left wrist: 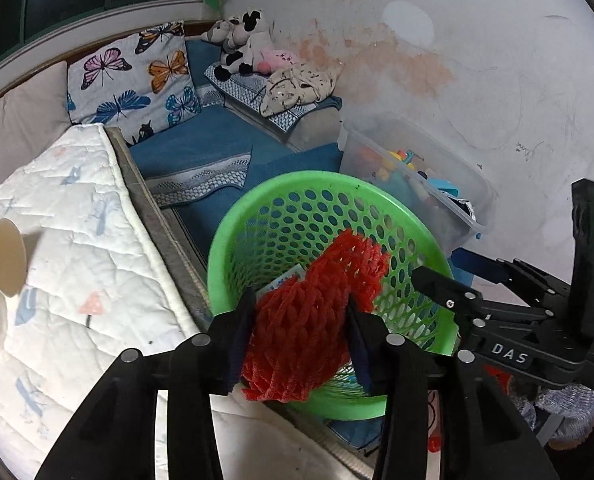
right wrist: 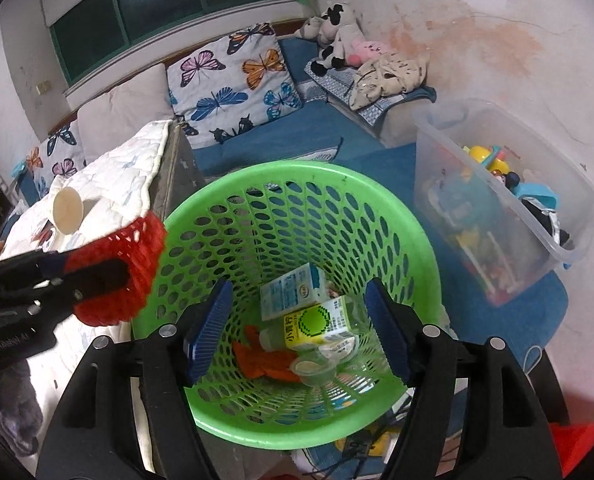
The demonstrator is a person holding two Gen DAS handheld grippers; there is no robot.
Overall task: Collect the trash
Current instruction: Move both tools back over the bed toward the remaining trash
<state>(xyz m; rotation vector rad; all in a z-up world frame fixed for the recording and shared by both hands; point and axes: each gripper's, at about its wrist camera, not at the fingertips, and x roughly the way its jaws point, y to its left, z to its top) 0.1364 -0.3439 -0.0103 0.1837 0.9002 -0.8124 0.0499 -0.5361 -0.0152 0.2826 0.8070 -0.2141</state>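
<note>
My left gripper (left wrist: 301, 340): jaws closed partway, pinching a red foam net sleeve (left wrist: 317, 312) between the two pads, the sleeve bulging above and below the grip. It hangs at the near-left rim of the green perforated basket (left wrist: 257, 216), its upper end over the opening. My right gripper (right wrist: 297, 328): jaws spread wide, nothing between them, both blue pads (right wrist: 211, 326) poised over the basket mouth and pointing down into it. Basket contents, seen from the right wrist: a white-and-blue carton (right wrist: 293, 294), a green-and-yellow carton (right wrist: 317, 326) lying just beside it, a clear plastic cup (right wrist: 313, 370), an orange scrap (right wrist: 265, 360). On the quilted white bedcover (left wrist: 77, 240) to the left: a paper cup (left wrist: 7, 256) lying on its side, mouth towards my left camera. Right of the basket: a clear storage bin (right wrist: 509, 208) of toys. Behind: a butterfly-print cushion (right wrist: 237, 76).
</note>
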